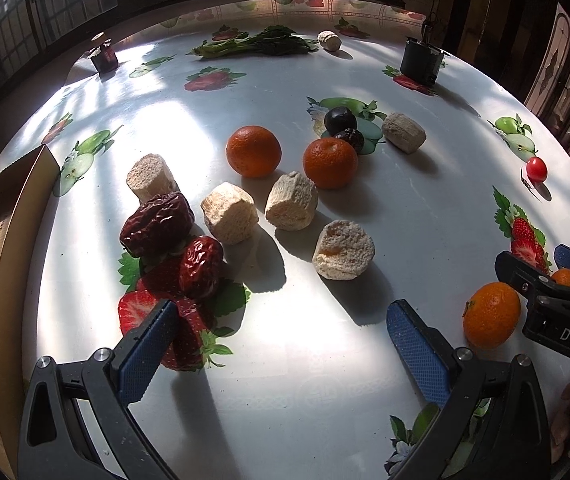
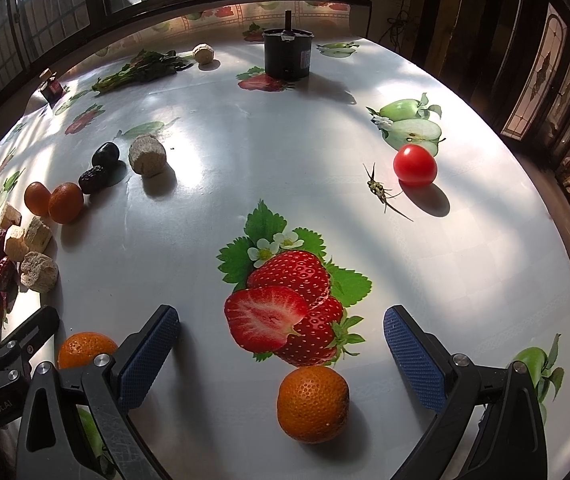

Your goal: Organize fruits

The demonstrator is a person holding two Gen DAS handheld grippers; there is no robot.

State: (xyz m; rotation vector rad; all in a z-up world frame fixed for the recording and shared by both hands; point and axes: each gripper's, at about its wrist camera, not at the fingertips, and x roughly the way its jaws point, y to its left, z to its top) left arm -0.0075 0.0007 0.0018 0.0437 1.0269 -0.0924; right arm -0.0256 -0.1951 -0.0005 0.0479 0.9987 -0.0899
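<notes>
From the left wrist camera, the left claw [image 1: 281, 344] hangs above the desk [image 1: 325, 400] with its blue fingers spread wide and nothing between them. Just ahead lie two wrinkled red dates [image 1: 157, 224], touching each other, on a printed strawberry. Beside them sit four pale crumbly chunks [image 1: 227, 218] in a loose cluster, and past those two oranges [image 1: 254, 151] stand near each other. A dark plum [image 1: 340, 120] and a dark date [image 1: 349, 139] touch behind the nearer orange, with a fifth pale chunk just to their right. A cardboard box [image 1: 1, 248] edges the frame on the left. At the right, a third orange [image 1: 491, 315] rests beside the right claw's black frame, and a cherry tomato [image 1: 536, 169] sits alone near the desk's edge.

From the right wrist camera, the right claw [image 2: 281, 346] is also spread open — empty, above the cloth. A small orange [image 2: 313, 404] lies between its fingers, nearer the camera than the pads and, as far as this angle shows, touching neither. Another orange [image 2: 85, 350] peeks out behind the left finger. The cherry tomato [image 2: 415, 165] stands well ahead to the right, a loose green stem [image 2: 379, 192] just beside it. Far back are a black cylinder [image 2: 287, 54] and leafy greens [image 2: 141, 67].
</notes>
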